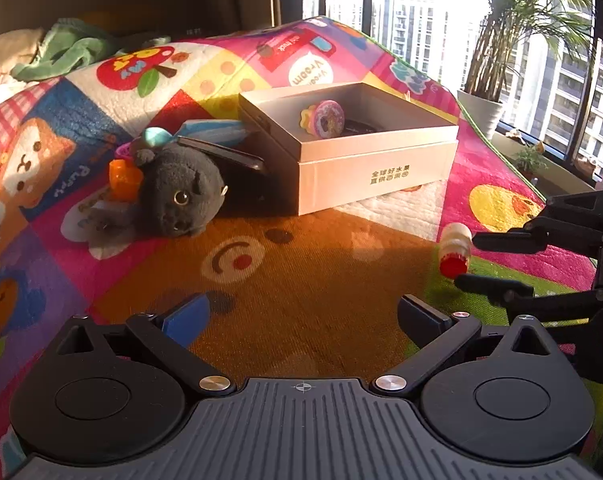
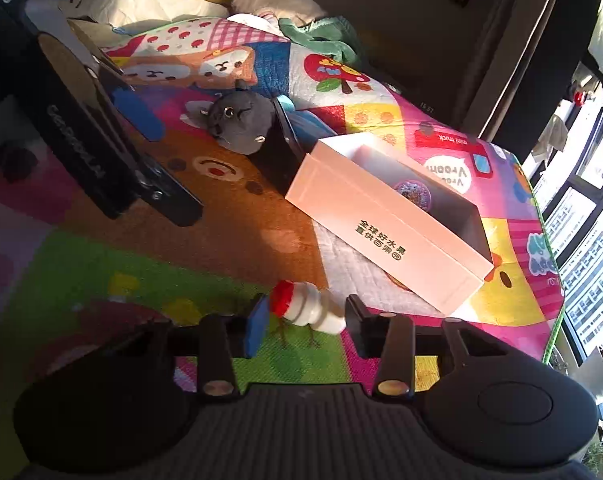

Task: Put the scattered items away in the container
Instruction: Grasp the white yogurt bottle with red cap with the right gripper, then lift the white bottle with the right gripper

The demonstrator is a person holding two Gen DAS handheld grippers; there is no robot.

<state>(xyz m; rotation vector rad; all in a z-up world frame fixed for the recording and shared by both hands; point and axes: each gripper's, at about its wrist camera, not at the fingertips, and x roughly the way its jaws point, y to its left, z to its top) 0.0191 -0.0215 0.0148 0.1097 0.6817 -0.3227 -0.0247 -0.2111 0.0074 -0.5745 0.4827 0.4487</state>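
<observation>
Two tools: left (image 1: 301, 312) apart, right (image 2: 303, 320) round small bottle (image 2: 307, 308), contact unclear; phone (image 1: 225, 154) half-hidden behind plush (image 1: 177, 196).

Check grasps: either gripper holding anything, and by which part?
Right gripper clamps the small white ribbed bottle with red cap end to end, cap against one pad. Left gripper holds nothing, jaws wide.

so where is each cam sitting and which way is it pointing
Left wrist: on the left gripper, low over the play mat, facing the open box and grey plush; its jaws stand wide, the right gripper enters at right.
Right wrist: on the right gripper, tilted, its jaws around the small bottle.
Both views share the box, plush, bottle and mat.
</observation>
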